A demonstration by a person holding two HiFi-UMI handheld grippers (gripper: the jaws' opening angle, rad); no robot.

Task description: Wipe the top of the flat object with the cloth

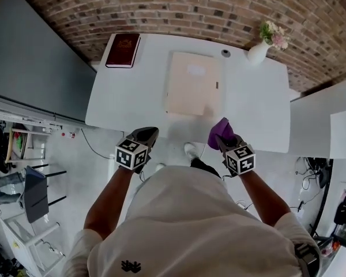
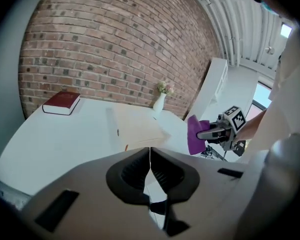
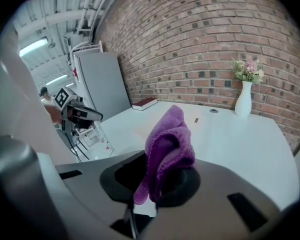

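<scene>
A white table [image 1: 121, 100] stood against a brick wall [image 1: 219, 10]. The flat beige pad [image 1: 193, 85] lay near the table's middle, with a red book [image 1: 123, 49] at the far left corner and a vase [image 1: 258, 52] at the far right. The left gripper [image 1: 146, 135] hung at the near edge, its 2 jaws pressed together on nothing. The right gripper [image 1: 224, 138] clamped the purple cloth [image 1: 219, 128], which stood bunched above its jaws near the pad's near right corner.

red book [image 1: 123, 49]: far-left corner of white table [image 1: 132, 97] | flower vase [image 1: 257, 52]: far-right | brick wall [image 1: 190, 10] behind
</scene>
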